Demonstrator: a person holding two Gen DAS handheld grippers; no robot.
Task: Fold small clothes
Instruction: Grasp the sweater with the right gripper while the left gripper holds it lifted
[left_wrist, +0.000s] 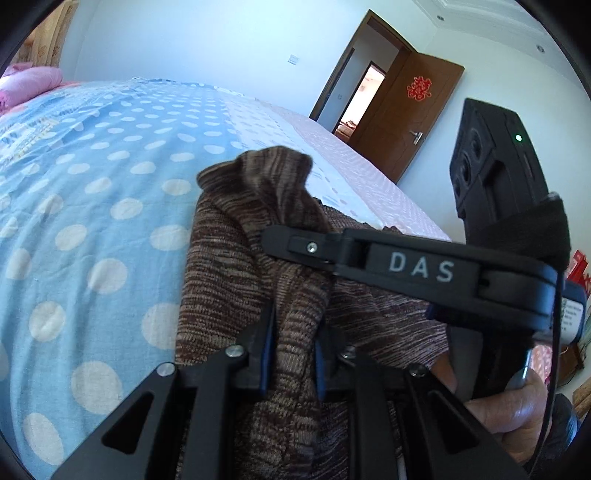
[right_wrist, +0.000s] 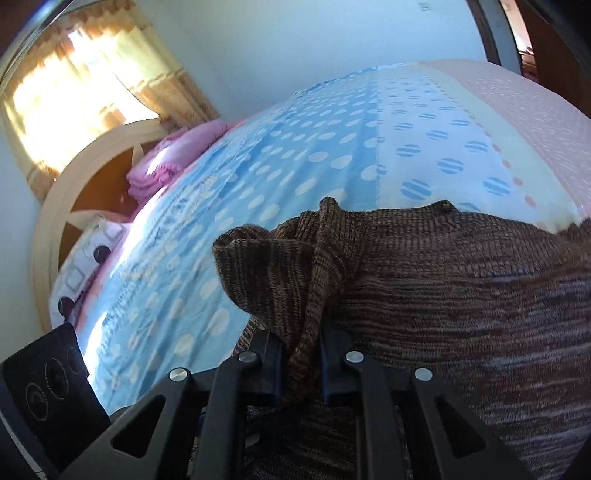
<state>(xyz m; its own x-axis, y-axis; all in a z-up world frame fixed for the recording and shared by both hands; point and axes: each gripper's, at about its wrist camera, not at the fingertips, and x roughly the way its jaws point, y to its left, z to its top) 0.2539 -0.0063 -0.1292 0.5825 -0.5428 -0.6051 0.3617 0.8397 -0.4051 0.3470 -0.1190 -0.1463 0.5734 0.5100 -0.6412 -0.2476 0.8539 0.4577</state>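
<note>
Garment count: we see one brown knit sweater (left_wrist: 258, 258), marled in dark and tan yarn.
Garment position: it hangs gathered between our two tools above the bed (left_wrist: 92, 221), with a bunched fold standing up past the fingertips in each wrist view.
Left hand-held gripper (left_wrist: 291, 354): its two blue-padded fingers are drawn narrow and pinch a fold of the sweater.
Right hand-held gripper (right_wrist: 301, 365): its two fingers are likewise narrow, clamped on another fold of the same sweater (right_wrist: 443, 295).
Right tool, seen from the left: one black body lettered "DAS" (left_wrist: 421, 266) crosses the left view, touching the knit.
Hand: one bare hand (left_wrist: 509, 410) grips that tool at lower right.
Bed cover: one blue sheet with white dots, plus a paler dotted band and a pink band.
Pillows: one pink pillow (right_wrist: 166, 162) and one patterned white pillow (right_wrist: 85, 258) at the headboard.
Door: one brown door (left_wrist: 413, 110), standing open.
</note>
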